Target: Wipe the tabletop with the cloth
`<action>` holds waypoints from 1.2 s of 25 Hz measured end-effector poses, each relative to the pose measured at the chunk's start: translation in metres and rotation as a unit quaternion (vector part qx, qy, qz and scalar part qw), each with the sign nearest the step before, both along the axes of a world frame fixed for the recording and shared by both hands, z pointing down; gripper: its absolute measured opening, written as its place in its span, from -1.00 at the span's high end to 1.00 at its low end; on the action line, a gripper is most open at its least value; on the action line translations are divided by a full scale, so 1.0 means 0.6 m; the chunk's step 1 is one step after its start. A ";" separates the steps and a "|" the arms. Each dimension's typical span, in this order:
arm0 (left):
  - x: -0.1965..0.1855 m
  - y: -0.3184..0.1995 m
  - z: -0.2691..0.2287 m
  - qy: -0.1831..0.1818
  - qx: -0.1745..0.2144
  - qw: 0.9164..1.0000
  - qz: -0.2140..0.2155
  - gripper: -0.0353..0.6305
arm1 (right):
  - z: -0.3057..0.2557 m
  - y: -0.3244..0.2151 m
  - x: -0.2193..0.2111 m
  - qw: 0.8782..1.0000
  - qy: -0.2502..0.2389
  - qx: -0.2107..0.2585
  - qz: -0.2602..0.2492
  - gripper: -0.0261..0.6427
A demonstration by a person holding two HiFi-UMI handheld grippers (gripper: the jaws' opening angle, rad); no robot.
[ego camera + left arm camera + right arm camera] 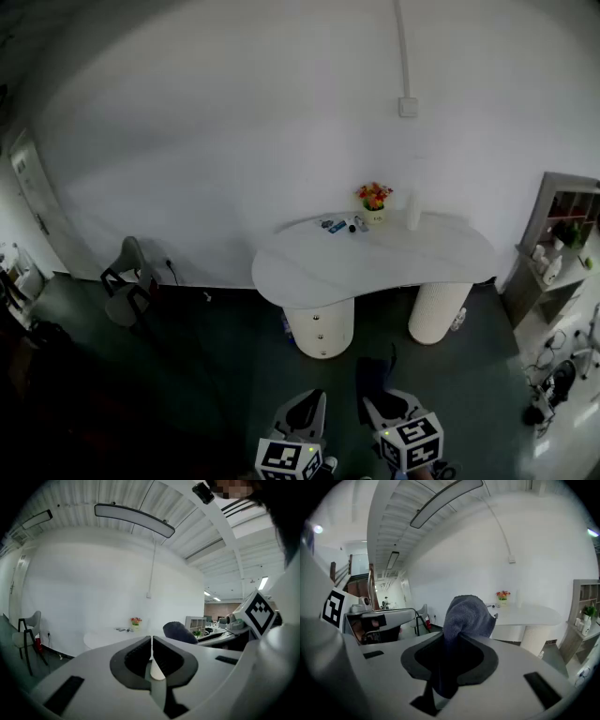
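A white table [375, 262] with a curved top stands against the far wall on two round pedestals, well ahead of both grippers. It also shows far off in the left gripper view as the table [101, 637] and in the right gripper view as the table [529, 616]. My right gripper [454, 634] is shut on a dark blue-grey cloth [466, 616], which bunches up above the jaws. In the head view the cloth [375, 375] hangs over the right gripper [389, 408]. My left gripper [152, 644] is shut with nothing in it; it sits low in the head view as the left gripper [302, 412].
On the tabletop's back edge stand a flower pot [373, 199], a white bottle [412, 214] and several small items [339, 225]. A grey chair [127, 277] stands at the left wall. A shelf unit [558, 244] stands at the right.
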State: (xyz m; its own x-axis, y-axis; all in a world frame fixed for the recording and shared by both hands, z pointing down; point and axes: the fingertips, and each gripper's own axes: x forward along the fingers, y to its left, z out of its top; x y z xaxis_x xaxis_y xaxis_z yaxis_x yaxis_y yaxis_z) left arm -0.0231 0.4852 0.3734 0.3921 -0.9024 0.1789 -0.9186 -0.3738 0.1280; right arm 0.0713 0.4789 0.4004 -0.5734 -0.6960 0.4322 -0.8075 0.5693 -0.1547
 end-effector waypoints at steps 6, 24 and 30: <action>-0.003 -0.010 0.003 -0.008 0.003 1.000 0.004 0.83 | 0.000 -0.011 0.004 1.000 -0.020 0.008 0.011 0.67; 0.063 -0.022 0.005 0.004 0.000 1.000 -0.006 0.83 | 0.017 -0.008 0.090 1.000 -0.007 0.008 0.008 0.67; 0.062 -0.059 0.016 0.000 -0.013 1.000 -0.013 0.83 | 0.022 -0.047 0.093 1.000 0.000 0.002 -0.001 0.67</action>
State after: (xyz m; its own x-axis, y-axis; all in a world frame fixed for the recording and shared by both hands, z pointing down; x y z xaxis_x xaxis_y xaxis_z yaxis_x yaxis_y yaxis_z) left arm 0.0141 0.4499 0.3829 0.3681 -0.9077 0.2015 -0.9281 -0.3458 0.1379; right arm 0.1269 0.4504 0.4136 -0.5744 -0.6966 0.4300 -0.8067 0.5707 -0.1531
